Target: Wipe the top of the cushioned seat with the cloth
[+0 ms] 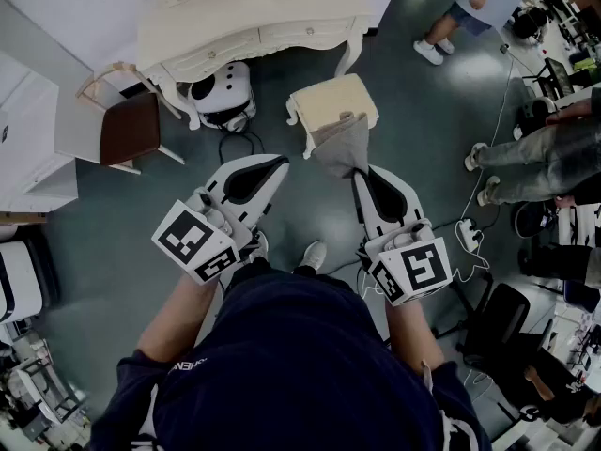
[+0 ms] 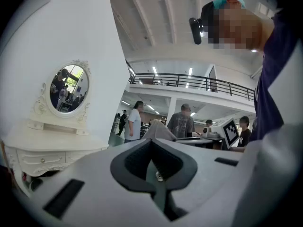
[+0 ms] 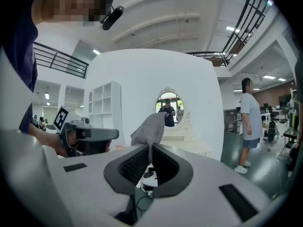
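Neither gripper view shows the cushioned seat (image 1: 331,97); it appears only in the head view, on the floor ahead of the person's shoes (image 1: 315,254), just in front of the white dressing table (image 1: 254,22). The grey cloth (image 1: 340,142) covers the seat's near edge, and whether it rests on the cushion or hangs just before it cannot be told. Most of the stool's legs are out of sight. Right gripper (image 1: 362,173): jaws closed tight on one end of the cloth, which fans out from the jaw tips toward the seat. Left gripper (image 1: 280,163): jaws together with nothing between them, held beside the right one and short of the seat. The person's dark torso blocks the floor at the bottom of the head view. An oval mirror (image 2: 69,89) tops the dressing table, and a white rounded device (image 1: 221,90) sits under it, partly hidden. A brown-seated chair (image 1: 130,128) stands to the left. Bystanders (image 1: 531,158) stand at the right, cut off by the frame edge, with cables (image 1: 470,235) trailing on the floor near them.
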Demonstrator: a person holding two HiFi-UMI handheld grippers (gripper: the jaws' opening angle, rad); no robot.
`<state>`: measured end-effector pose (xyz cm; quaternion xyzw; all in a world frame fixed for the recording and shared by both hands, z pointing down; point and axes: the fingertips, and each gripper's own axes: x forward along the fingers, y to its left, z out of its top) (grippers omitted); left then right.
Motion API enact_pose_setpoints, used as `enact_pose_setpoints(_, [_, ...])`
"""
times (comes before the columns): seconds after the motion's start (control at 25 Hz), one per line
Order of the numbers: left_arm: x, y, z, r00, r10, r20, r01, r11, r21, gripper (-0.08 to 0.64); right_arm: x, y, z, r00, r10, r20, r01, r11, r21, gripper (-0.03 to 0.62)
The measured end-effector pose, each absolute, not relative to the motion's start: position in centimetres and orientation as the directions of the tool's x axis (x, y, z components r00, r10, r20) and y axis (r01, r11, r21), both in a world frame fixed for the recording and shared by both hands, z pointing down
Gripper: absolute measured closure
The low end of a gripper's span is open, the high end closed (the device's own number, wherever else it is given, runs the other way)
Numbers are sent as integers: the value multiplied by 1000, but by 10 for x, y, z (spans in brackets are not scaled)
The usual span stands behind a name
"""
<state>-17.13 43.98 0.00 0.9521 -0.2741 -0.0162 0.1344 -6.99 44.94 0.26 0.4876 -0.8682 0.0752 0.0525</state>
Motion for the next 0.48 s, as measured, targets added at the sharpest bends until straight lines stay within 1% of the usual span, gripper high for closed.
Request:
enact_pose_setpoints(0.28, [-166,444,2,850,-524,50,-517,-815,262,554,-67,454,3,-520,-839,163,-854,514,-79,554])
enact_pose_setpoints(0.48, [-157,449,4,849,-526,62,-522,-813,256,554,-56,460,3,-521,-842,139,-853,514,-90,554])
